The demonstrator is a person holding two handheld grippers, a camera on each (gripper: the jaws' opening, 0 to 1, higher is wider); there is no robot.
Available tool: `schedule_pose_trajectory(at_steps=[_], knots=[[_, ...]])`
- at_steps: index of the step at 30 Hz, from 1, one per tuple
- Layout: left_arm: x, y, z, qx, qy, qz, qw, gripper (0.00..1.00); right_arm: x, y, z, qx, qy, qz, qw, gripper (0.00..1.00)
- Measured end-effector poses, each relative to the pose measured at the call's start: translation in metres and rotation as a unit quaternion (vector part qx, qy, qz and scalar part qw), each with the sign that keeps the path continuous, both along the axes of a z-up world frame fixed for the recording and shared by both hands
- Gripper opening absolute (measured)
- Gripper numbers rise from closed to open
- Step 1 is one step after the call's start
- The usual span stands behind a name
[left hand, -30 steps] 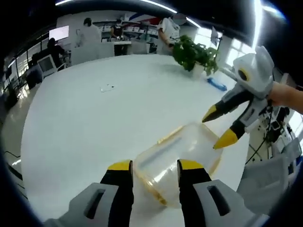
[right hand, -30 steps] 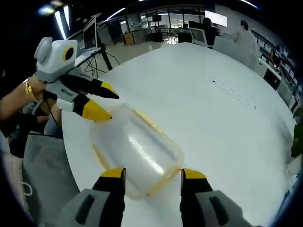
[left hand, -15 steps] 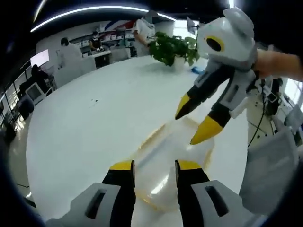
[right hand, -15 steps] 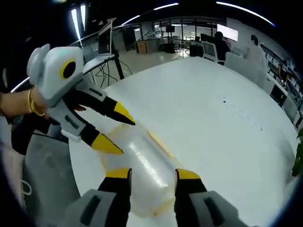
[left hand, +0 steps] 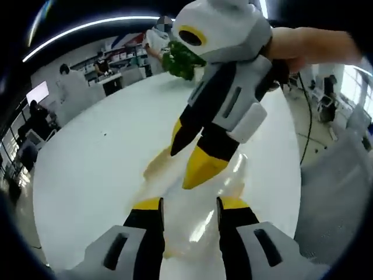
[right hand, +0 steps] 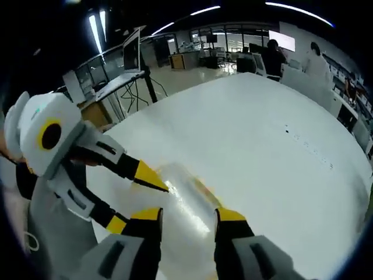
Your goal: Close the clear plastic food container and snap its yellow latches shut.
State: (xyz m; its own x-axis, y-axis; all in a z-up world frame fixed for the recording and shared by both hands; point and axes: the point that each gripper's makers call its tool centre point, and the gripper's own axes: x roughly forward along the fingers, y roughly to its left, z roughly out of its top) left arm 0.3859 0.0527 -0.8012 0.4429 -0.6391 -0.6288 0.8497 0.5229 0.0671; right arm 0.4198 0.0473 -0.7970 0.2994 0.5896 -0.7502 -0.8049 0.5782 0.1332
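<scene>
The clear plastic container (left hand: 201, 219) lies on the white table (left hand: 99, 169), just beyond my left gripper (left hand: 190, 205), whose open jaws frame its near end. A yellow latch (left hand: 154, 167) shows at its far left edge. My right gripper (left hand: 179, 171) reaches in from the upper right, open, with its yellow tips low over the container's top. In the right gripper view the container (right hand: 187, 195) lies ahead of the open right gripper (right hand: 189, 215). There the left gripper (right hand: 143, 205) enters from the left, its upper tip touching the container's near corner.
A potted plant (left hand: 179, 59) stands at the table's far side, with people and desks behind it. A laptop on a stand (right hand: 132, 53) is off the table's edge. A person's hand (left hand: 309, 46) holds the right gripper. A grey chair (left hand: 341, 192) sits at the right.
Both grippers have closed in on the container. The right gripper now looms large over it in the left gripper view; the left gripper has dropped lower and nearer in the right gripper view.
</scene>
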Motion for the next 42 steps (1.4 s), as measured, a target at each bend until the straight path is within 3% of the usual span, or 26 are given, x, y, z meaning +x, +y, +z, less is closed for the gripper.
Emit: schedule_pose_trajectory(at_steps=[3,6,8,10,11,13,19,21,31,38,42], knots=[[-0.001,-0.002,0.002,0.003,-0.010,-0.011,0.9999,0.34,0.004,0.001,0.000,-0.007,-0.006,0.008,0.9999,0.36],[-0.008,-0.007,0.001,-0.008,0.009,-0.027,0.9996,0.42,0.005,0.001,-0.003,-0.019,-0.002,0.023,0.9995,0.37],[-0.011,-0.007,-0.004,0.005,0.008,-0.040,0.9991,0.44,0.005,0.001,-0.005,-0.028,-0.004,0.035,0.9990,0.38],[-0.014,-0.005,-0.008,0.023,0.000,-0.052,0.9984,0.44,0.005,0.001,-0.007,-0.039,-0.003,0.048,0.9981,0.39],[-0.012,-0.005,-0.009,0.041,-0.026,-0.068,0.9964,0.43,0.003,0.001,-0.008,-0.047,-0.005,0.064,0.9968,0.40],[-0.015,-0.005,-0.011,0.058,-0.035,-0.084,0.9942,0.44,0.003,0.001,-0.010,-0.060,-0.004,0.082,0.9948,0.43],[-0.013,-0.009,-0.012,0.067,-0.046,-0.092,0.9924,0.46,0.005,0.004,-0.017,-0.088,0.007,0.124,0.9884,0.45],[-0.014,-0.010,-0.013,0.069,-0.051,-0.102,0.9911,0.45,0.002,0.007,-0.018,-0.094,0.013,0.151,0.9840,0.45],[-0.012,-0.010,-0.013,0.065,-0.041,-0.103,0.9917,0.44,0.004,0.012,-0.024,-0.114,0.074,0.196,0.9712,0.46],[-0.012,-0.010,-0.013,0.057,-0.033,-0.106,0.9921,0.43,0.008,0.013,-0.027,-0.118,0.111,0.195,0.9672,0.44],[-0.012,-0.008,-0.013,0.051,-0.026,-0.104,0.9929,0.43,0.004,0.014,-0.030,-0.138,0.127,0.183,0.9651,0.43]])
